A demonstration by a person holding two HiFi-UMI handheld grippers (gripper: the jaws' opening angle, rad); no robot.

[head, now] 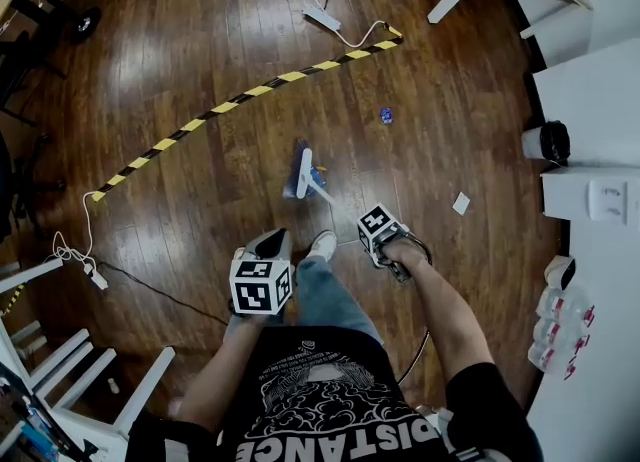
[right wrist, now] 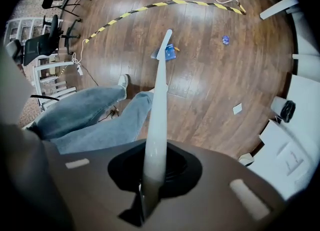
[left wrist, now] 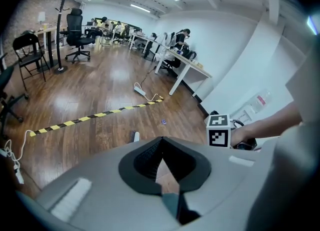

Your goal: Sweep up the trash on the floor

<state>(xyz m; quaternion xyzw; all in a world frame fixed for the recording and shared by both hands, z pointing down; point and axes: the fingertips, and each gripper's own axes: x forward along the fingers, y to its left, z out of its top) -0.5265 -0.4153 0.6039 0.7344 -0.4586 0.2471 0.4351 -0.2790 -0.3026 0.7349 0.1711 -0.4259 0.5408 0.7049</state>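
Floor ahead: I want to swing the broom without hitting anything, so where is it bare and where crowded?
Bare boards lie left of the broom, up to the striped strip, and beyond it toward the power strip. Crowded right of the broom: blue trash, paper scrap, white furniture.

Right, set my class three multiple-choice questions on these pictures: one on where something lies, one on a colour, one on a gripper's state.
1. Where does the broom head rest?
A. on the floor ahead of the person's feet
B. on a desk
C. on a chair
2. The floor strip's stripes are:
A. red and white
B. yellow and black
C. green and blue
3. The right gripper is:
A. open and empty
B. shut on the broom handle
C. shut on a cup

1 A: the broom head sits on the wood floor just beyond the shoe.
2 B: the floor strip shows those colours.
3 B: the right gripper clamps the broom handle.
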